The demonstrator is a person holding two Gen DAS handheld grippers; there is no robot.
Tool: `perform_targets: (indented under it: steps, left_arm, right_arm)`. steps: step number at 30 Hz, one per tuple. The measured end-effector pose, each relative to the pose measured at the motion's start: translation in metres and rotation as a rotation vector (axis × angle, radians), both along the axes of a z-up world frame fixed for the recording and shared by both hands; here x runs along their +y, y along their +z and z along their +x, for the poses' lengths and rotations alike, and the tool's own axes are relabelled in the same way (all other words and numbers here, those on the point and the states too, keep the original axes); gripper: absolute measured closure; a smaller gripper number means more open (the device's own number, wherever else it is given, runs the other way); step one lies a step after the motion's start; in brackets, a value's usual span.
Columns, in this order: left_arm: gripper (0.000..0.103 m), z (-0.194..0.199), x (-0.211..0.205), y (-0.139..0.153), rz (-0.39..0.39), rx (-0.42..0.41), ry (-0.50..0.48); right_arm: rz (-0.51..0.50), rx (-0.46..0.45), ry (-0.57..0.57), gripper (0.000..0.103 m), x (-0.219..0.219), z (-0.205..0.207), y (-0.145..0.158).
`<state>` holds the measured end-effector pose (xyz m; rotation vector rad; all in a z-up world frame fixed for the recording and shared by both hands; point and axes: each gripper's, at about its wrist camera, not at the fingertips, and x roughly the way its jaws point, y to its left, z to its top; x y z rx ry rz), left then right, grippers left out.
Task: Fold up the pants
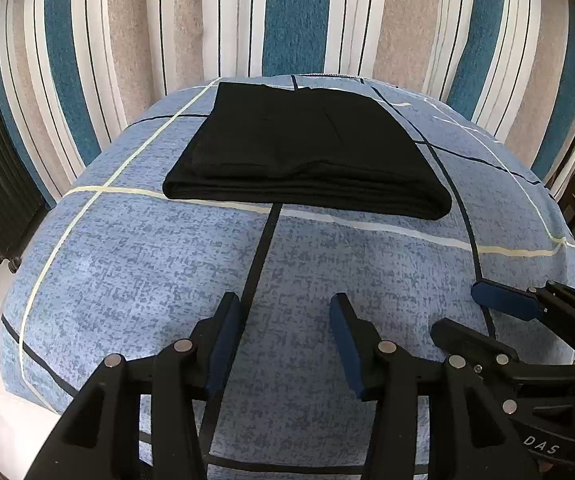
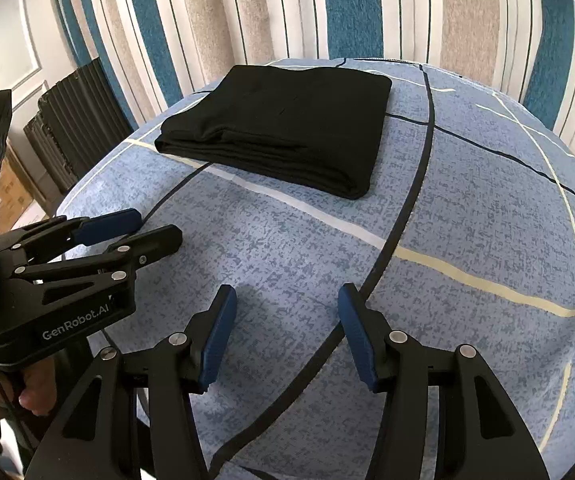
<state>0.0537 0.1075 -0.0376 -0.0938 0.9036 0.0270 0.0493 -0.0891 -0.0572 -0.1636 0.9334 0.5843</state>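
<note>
Pants (image 1: 307, 152) folded, lying by the bed's (image 1: 135, 264) far edge; both tools spread, empty.
Risk: left tool (image 1: 285, 344) or right tool (image 2: 287, 332) reaching in again snags the top layer, undoing the fold.

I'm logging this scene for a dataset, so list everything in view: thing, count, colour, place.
pants: one, black, folded into a flat rectangle, far part of the bed.
bedcover: one, blue with white, cream and dark lines, under the pants.
curtain: one, striped blue, white and beige, behind the bed.
radiator: one, dark, left of the bed.
cardboard box: one, brown, on the floor at left.
left gripper: black, blue pads, open, empty.
right gripper: same, open, empty.
</note>
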Motion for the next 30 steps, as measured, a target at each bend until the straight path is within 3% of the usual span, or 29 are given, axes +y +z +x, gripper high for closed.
perform_targets:
  steps: [17, 30]
  left_arm:
    - [0.051, -0.0007, -0.0024, 0.0003, 0.004, 0.007, 0.004]
    - [0.044, -0.0019, -0.0064, -0.0014, 0.009, 0.017, -0.002]
  right_arm:
    - [0.004, -0.007, 0.007, 0.049, -0.0006, -0.001, -0.0011]
    - [0.001, -0.008, 0.014, 0.049, -0.0003, -0.0007, -0.0012]
